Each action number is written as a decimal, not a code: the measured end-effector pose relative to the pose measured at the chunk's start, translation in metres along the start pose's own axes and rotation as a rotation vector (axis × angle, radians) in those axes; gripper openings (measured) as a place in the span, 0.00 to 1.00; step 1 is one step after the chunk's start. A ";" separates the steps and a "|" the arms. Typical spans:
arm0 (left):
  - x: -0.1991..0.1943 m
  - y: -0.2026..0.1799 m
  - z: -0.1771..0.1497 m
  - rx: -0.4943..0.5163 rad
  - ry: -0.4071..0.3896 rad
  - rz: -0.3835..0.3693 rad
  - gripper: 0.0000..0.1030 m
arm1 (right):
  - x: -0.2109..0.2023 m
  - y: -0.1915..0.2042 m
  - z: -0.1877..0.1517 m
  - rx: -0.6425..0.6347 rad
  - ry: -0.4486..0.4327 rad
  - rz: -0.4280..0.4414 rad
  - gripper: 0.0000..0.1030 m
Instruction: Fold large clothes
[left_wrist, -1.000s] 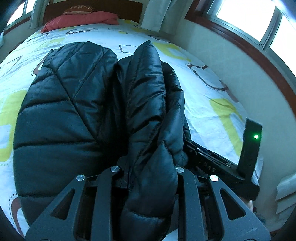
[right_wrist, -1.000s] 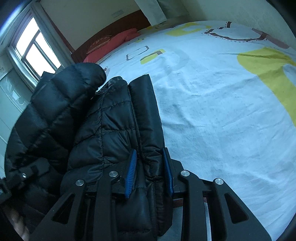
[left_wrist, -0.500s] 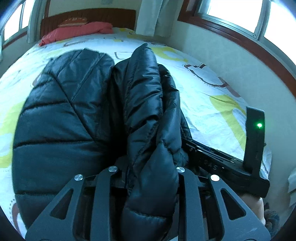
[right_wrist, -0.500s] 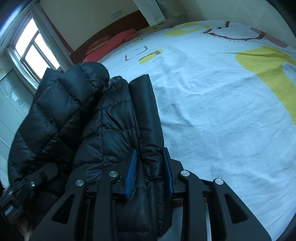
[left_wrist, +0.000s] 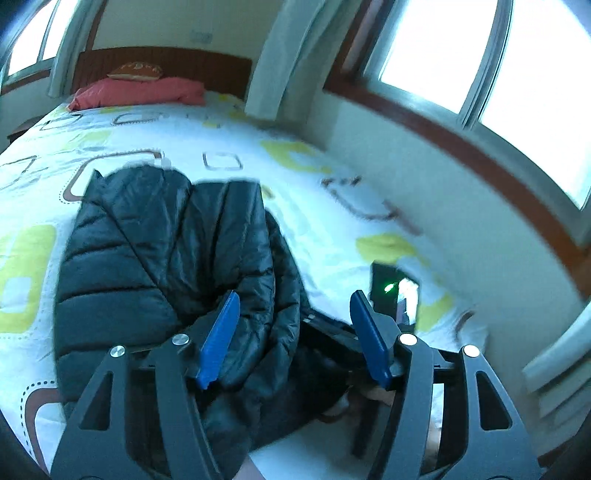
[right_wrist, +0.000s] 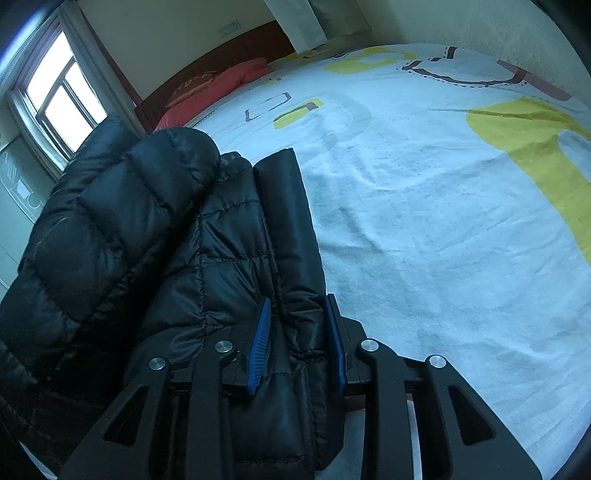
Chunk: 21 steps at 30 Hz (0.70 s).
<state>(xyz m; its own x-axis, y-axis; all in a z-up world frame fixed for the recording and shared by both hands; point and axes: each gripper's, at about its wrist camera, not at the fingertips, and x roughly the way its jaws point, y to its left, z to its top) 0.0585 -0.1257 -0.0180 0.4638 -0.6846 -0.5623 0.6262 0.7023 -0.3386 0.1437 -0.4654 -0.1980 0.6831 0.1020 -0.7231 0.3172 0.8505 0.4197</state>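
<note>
A black quilted puffer jacket (left_wrist: 162, 251) lies bunched on the bed at the near edge. My left gripper (left_wrist: 295, 332) is open, its blue pads wide apart above the jacket's near fold, holding nothing. The view is blurred by motion. In the right wrist view the jacket (right_wrist: 155, 236) fills the left half. My right gripper (right_wrist: 297, 339) is shut on a thick edge of the jacket between its blue pads. The right gripper's black body with a green light (left_wrist: 391, 288) shows to the right in the left wrist view.
The bed sheet (right_wrist: 443, 206) is white with yellow and brown shapes. Red pillows (left_wrist: 140, 92) lie against the wooden headboard. A wall with windows (left_wrist: 480, 74) runs close along the bed's right side.
My left gripper has opened and let go of the jacket fold, then lifted and pulled back. The released fold has dropped onto the bed. My right gripper keeps its hold.
</note>
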 end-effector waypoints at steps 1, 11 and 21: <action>-0.008 0.004 0.001 -0.012 -0.016 -0.002 0.61 | 0.000 0.000 0.000 0.001 0.003 -0.006 0.30; -0.046 0.152 -0.015 -0.463 -0.144 0.154 0.68 | -0.014 0.001 0.008 0.035 -0.003 -0.053 0.41; -0.018 0.207 -0.064 -0.738 -0.124 0.036 0.76 | -0.070 0.021 0.027 0.204 -0.126 0.273 0.71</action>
<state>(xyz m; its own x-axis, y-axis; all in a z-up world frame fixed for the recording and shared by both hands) 0.1398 0.0443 -0.1258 0.5708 -0.6448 -0.5084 0.0462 0.6434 -0.7642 0.1202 -0.4685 -0.1243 0.8325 0.2356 -0.5015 0.2282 0.6789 0.6979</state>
